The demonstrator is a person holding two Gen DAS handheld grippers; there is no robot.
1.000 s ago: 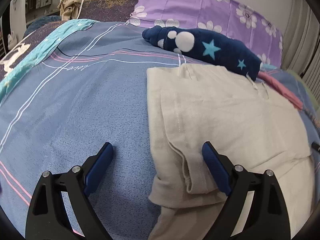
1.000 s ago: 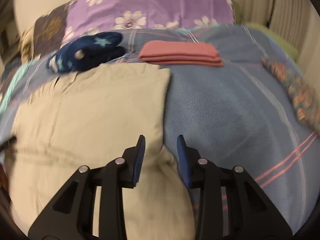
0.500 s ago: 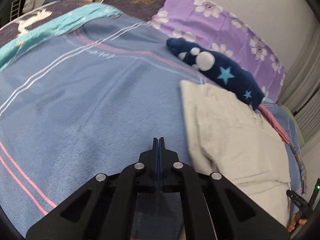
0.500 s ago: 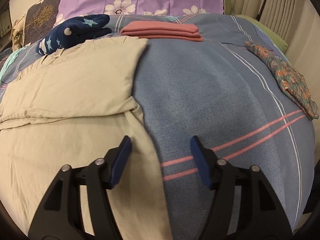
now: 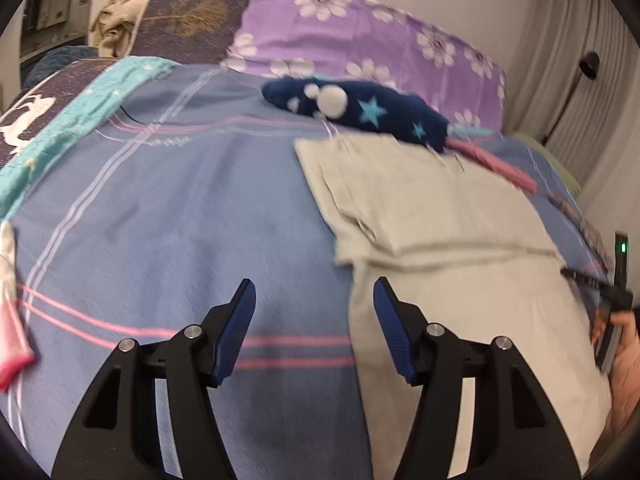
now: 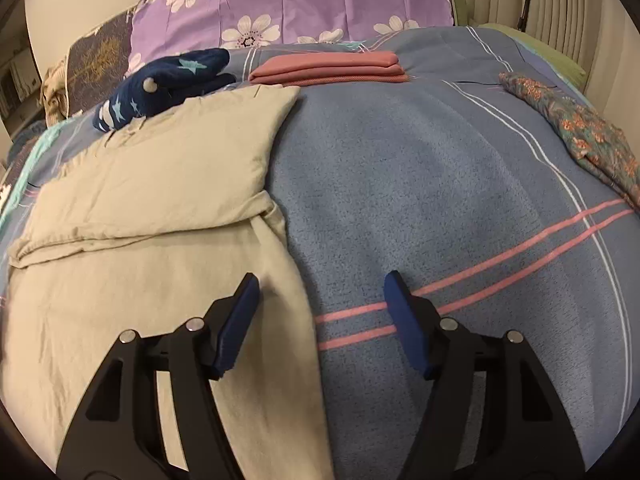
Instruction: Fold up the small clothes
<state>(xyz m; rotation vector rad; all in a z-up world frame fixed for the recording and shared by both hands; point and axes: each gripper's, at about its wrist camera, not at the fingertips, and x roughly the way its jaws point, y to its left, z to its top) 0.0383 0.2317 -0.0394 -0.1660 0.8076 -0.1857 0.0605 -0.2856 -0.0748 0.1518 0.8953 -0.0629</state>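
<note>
While the beige garment (image 5: 452,216) lies flat on the blue striped blanket (image 5: 168,216), each gripper straddles one of its near side edges. In the left wrist view, the left gripper (image 5: 314,300) has its jaws opening, nothing between them; the pads hover over bare blanket, and the garment's left edge runs just beside the right-hand pad, toward 1 o'clock. The cloth's long axis runs from 6 to 12 o'clock, with its far part already doubled back as a thicker panel whose near hem crosses from 9 to 3 o'clock. At 12 o'clock a navy star-patterned item (image 5: 360,110) touches the garment's far edge. At 3 o'clock a hand (image 5: 622,354) holds the other tool, of which only a dark sliver with a green light shows.

In the right wrist view, the right gripper (image 6: 320,296) stands parted about two-thirds, empty; the garment's (image 6: 160,184) right edge passes between its pads, nearer the left-hand one. Judged from this, the right gripper is the better placed to pinch the near hem. At 12 o'clock lies a folded pink stack (image 6: 328,68), well apart; at 2 o'clock a floral cloth (image 6: 580,132).

The garment's near hem is cut off below both frames, so its type cannot be told. The left view is motion-blurred.
</note>
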